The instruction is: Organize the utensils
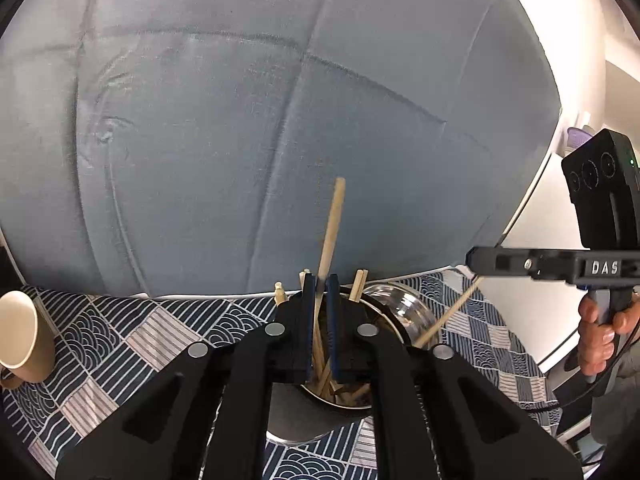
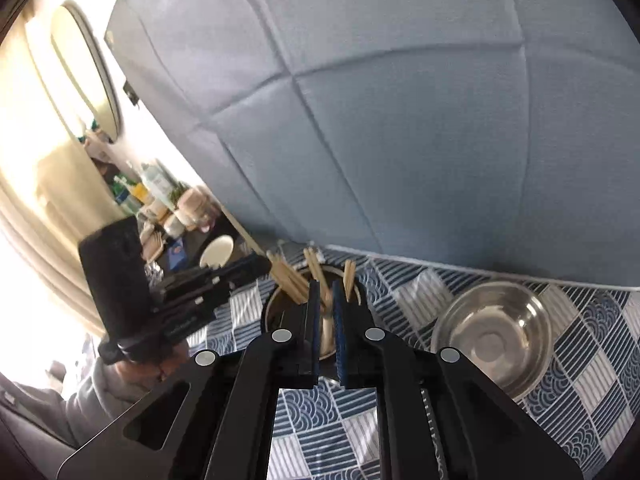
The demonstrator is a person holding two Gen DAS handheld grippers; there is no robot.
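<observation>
A metal holder cup [image 1: 352, 400] [image 2: 276, 308] stands on the patterned cloth and holds several wooden chopsticks [image 2: 290, 278]. My left gripper [image 1: 320, 280] is over the cup, shut on one chopstick [image 1: 332, 224] that sticks up above the pads. My right gripper [image 2: 326, 286] is shut on another chopstick [image 1: 448, 316] [image 2: 329, 324], which slants down into the cup. In the left wrist view the right gripper [image 1: 476, 262] comes in from the right.
A steel bowl [image 2: 494, 336] sits right of the cup, also seen behind it in the left wrist view [image 1: 400, 304]. A beige mug [image 1: 20, 336] stands at far left. A blue-grey quilted cushion [image 1: 280, 120] rises behind the cloth [image 1: 120, 344]. Cluttered shelf [image 2: 160, 200] at far left.
</observation>
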